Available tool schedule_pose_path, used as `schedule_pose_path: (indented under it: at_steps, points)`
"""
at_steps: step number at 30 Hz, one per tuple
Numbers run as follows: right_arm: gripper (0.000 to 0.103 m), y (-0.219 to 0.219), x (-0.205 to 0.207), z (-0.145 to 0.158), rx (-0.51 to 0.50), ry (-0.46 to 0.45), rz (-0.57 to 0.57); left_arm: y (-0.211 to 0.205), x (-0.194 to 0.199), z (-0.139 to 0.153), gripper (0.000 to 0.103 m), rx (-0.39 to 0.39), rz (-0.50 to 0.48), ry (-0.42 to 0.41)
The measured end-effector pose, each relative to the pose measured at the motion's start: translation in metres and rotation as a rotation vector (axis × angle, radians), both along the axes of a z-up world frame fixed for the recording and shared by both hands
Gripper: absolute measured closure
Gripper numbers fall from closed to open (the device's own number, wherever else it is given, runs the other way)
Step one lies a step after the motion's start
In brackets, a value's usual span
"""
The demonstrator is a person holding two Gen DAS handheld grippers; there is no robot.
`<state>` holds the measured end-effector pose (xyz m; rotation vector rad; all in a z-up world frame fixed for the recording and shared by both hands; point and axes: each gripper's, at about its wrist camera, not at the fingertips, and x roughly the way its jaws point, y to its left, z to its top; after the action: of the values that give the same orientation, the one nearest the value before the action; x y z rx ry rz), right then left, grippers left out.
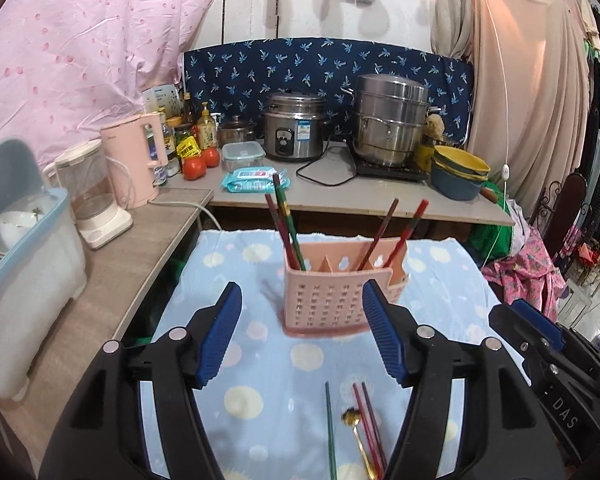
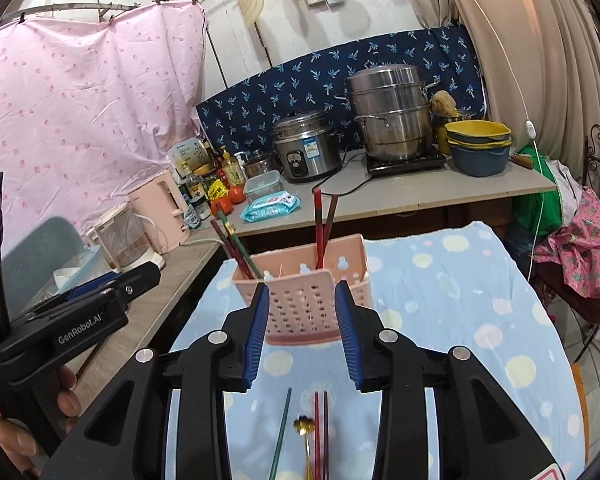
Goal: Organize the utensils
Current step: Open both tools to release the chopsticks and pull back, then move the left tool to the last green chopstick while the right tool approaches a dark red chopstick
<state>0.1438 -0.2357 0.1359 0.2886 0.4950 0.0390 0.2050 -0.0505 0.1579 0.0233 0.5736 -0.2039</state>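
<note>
A pink perforated utensil holder (image 1: 332, 292) (image 2: 304, 300) stands on the blue dotted cloth (image 1: 260, 360) (image 2: 440, 312), with several chopsticks (image 1: 286, 224) (image 2: 322, 228) upright in it. On the cloth near me lie a green chopstick (image 1: 331, 432) (image 2: 281, 428), a red and brown chopstick pair (image 1: 369, 428) (image 2: 321, 432) and a gold spoon (image 1: 356, 428) (image 2: 305, 432). My left gripper (image 1: 302, 332) is open and empty above them. My right gripper (image 2: 302, 332) is open and empty, its tips flanking the holder's front. Each gripper also shows in the other's view: the right one (image 1: 540, 328), the left one (image 2: 100, 292).
A counter behind holds a rice cooker (image 1: 296, 128), a steel steamer pot (image 1: 392, 120), stacked bowls (image 1: 458, 176), a wipes pack (image 1: 256, 180), tomatoes (image 1: 196, 166) and bottles. A pink kettle (image 1: 136, 164), a blender jug (image 1: 92, 192) and a dish bin (image 1: 20, 256) stand on the left shelf.
</note>
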Motion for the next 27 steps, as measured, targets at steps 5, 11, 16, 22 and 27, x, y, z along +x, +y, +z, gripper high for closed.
schedule_pose_path:
  at_steps: [5, 11, 16, 22, 27]
  points:
    - [0.069, 0.004, -0.023, -0.017, 0.004, 0.038, 0.009, 0.003, -0.017, -0.012, 0.042, -0.005, -0.006, 0.033]
    - [0.069, 0.004, -0.042, -0.032, 0.003, 0.068, 0.01, 0.003, -0.035, -0.027, 0.041, 0.002, -0.012, 0.066]
    - [0.069, 0.004, -0.055, -0.04, -0.004, 0.087, 0.008, 0.002, -0.045, -0.037, 0.041, 0.007, -0.013, 0.09]
    - [0.069, 0.007, -0.067, -0.053, -0.004, 0.118, 0.017, 0.003, -0.056, -0.051, 0.041, 0.017, -0.016, 0.122]
    - [0.069, 0.011, -0.076, -0.066, -0.006, 0.151, 0.029, 0.004, -0.061, -0.066, 0.04, 0.028, -0.018, 0.159]
